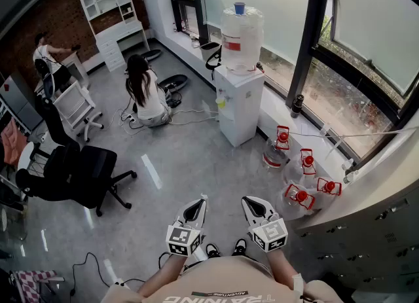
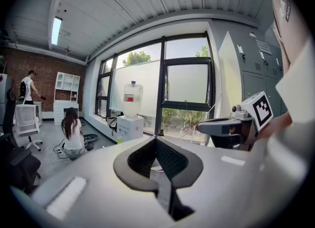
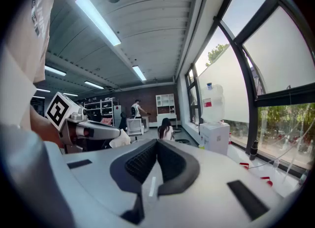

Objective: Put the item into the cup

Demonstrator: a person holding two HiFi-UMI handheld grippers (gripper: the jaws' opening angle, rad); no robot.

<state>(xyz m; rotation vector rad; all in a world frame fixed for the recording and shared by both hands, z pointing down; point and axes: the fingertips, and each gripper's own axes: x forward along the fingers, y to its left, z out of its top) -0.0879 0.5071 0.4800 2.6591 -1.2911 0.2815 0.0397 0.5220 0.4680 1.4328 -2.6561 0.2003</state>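
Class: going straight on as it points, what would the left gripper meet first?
Nothing close: ahead of the left gripper the way looks free to the window, right of the water dispenser; depth unclear.

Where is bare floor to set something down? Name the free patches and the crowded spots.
Free: grey floor between the black office chair and the water dispenser. Crowded: water jugs under the window; cables around the seated person.
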